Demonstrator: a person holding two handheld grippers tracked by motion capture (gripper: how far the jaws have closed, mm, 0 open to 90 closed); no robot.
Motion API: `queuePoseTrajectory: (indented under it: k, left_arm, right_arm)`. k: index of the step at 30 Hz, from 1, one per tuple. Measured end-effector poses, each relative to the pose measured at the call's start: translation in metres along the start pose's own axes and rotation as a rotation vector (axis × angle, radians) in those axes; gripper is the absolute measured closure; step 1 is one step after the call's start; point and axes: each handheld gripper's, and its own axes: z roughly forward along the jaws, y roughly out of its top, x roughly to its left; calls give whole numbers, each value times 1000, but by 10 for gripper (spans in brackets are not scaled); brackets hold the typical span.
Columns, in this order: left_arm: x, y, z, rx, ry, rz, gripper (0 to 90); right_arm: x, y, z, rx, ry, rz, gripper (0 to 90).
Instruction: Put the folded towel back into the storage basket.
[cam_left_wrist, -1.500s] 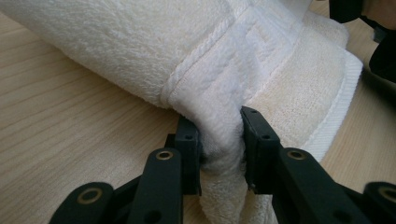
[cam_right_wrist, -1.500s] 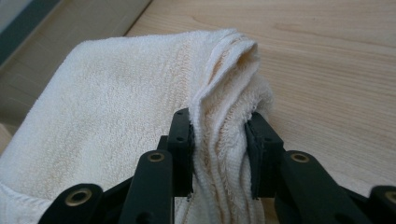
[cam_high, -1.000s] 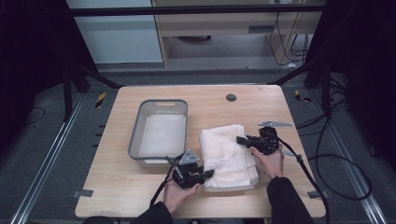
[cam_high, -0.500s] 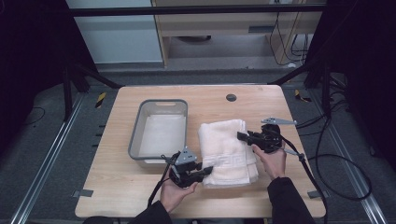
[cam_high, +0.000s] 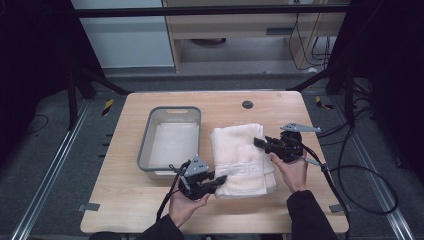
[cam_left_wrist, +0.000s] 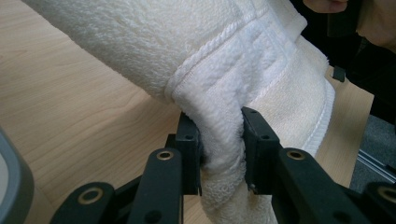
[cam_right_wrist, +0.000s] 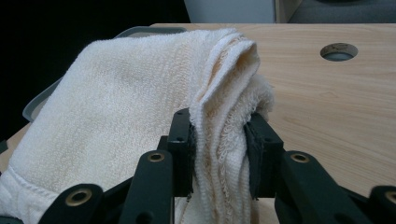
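Towel (cam_high: 240, 155), thick cream terry, bunched between both tongs

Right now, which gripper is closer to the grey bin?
Left. The left gripper pinches the towel at its near corner, just off the grey bin's front corner. The right gripper grips the towel's far side, with the towel between it and the bin.

My grippers (cam_high: 220, 179) (cam_high: 258, 142) were black, each with a grey three-cornered plate on top and a black cable trailing. Brass-ringed screw holes dotted the jaw arms. I wore dark sleeves (cam_high: 310, 215).
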Motion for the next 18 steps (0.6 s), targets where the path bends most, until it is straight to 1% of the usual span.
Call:
queuePoseTrajectory:
  k: [3,7,10,18]
  left_arm:
    - [0,2,-3,-10,-2,-1,705]
    - [-1,6,-8,-20,3,9,704]
    - [-2,7,-10,-27,10,17,704]
    - [-1,10,-14,-42,16,16,704]
  right_arm:
    - [2,2,-1,-10,3,-5,674]
    - [4,6,-4,-19,7,-11,674]
    - [8,9,-6,-31,3,-25,674]
    - [14,16,-6,-41,-6,-50,674]
